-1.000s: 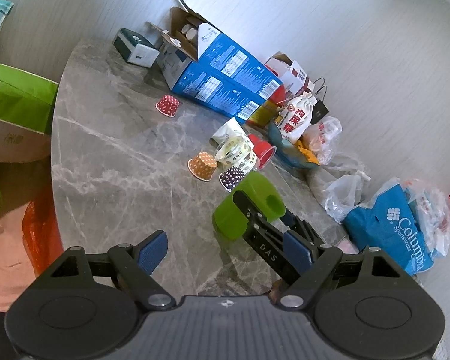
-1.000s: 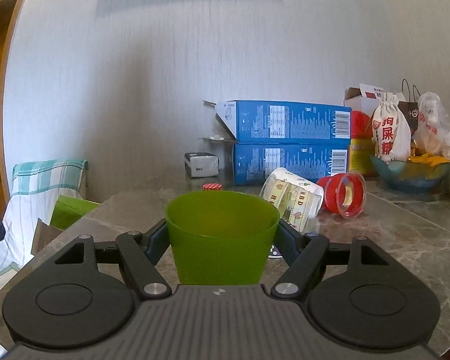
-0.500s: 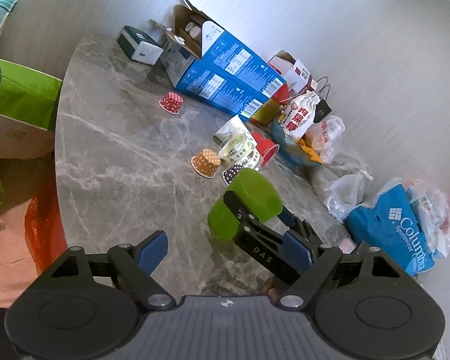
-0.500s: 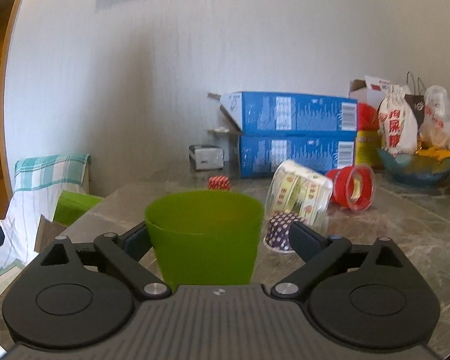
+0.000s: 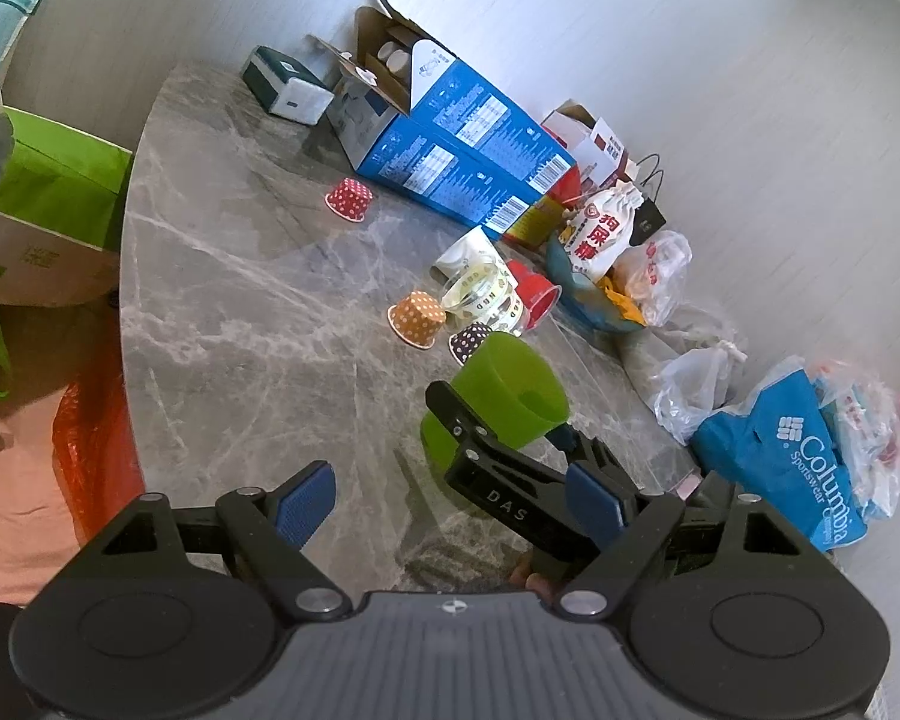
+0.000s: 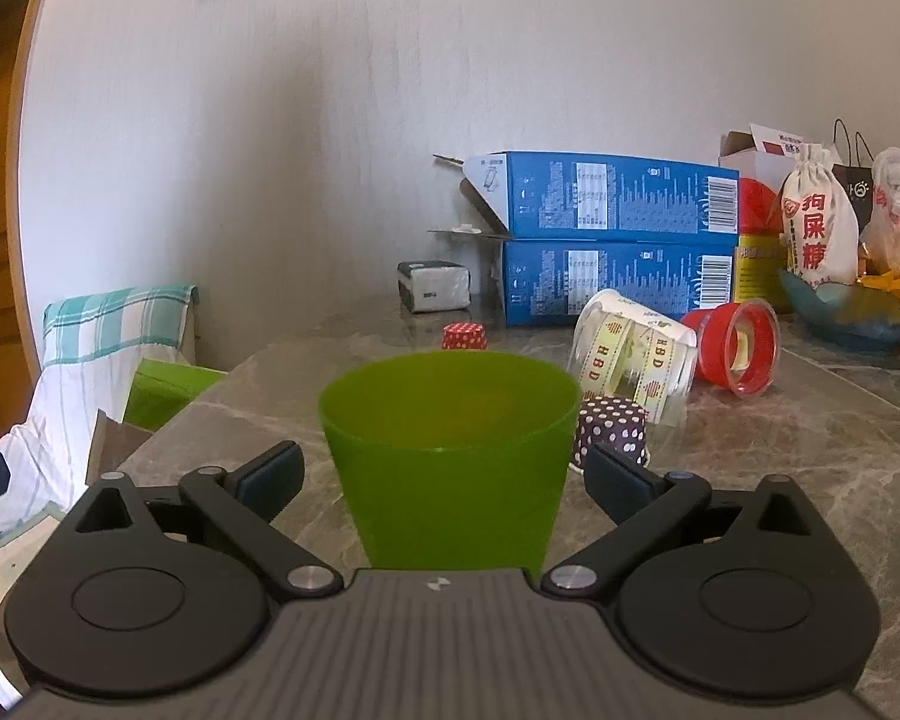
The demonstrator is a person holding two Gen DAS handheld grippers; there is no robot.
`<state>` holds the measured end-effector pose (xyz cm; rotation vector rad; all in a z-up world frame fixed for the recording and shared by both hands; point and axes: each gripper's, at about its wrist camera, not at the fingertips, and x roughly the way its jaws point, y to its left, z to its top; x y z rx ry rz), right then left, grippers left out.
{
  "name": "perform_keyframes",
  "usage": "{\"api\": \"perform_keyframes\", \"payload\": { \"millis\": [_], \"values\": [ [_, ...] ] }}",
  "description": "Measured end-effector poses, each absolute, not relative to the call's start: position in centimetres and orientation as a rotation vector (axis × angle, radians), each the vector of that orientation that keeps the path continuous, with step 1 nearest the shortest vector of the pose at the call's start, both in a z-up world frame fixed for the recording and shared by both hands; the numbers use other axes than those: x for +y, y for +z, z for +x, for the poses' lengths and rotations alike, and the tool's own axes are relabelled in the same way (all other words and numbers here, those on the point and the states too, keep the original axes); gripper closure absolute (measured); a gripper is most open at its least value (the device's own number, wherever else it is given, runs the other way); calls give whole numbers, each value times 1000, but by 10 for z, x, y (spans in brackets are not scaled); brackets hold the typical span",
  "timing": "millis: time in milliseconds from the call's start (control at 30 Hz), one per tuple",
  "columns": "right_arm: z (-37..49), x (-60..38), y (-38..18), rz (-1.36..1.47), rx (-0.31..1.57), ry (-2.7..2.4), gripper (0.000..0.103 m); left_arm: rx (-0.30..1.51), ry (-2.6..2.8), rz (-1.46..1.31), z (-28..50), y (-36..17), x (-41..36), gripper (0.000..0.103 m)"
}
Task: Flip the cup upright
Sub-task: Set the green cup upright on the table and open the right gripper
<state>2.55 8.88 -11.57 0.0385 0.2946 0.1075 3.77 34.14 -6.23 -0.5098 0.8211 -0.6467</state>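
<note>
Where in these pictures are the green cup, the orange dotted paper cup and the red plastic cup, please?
green cup (image 6: pixel 450 480): right wrist view, front wall.
orange dotted paper cup (image 5: pixel 417 318): left wrist view, side wall.
red plastic cup (image 6: pixel 741 348): right wrist view, open mouth.

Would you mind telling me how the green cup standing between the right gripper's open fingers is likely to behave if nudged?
The green plastic cup looks thin-walled and empty, so probably light and easily slid across the smooth marble table. Its base is narrower than its rim, so a high push may tip it. On its side it would likely roll in an arc.
</note>
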Motion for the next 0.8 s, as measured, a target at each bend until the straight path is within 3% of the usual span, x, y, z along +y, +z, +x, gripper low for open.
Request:
{"api": "perform_keyframes", "payload": {
  "millis": [100,200,467,567,800],
  "values": [
    [15,85,-114,70,286,96,1,794,-634,-486,33,-61,342,14],
    [-9,78,-108,106,291,63,1,723,-589,-410,23,-55,339,0],
    [-62,53,-45,215,451,-35,1,551,-574,-140,-3,-26,315,0],
    [-79,53,-18,199,434,-83,1,492,-564,-60,-16,-5,305,0],
    [-95,47,6,170,488,-36,1,481,-595,-35,-19,11,287,0]
  ]
}}
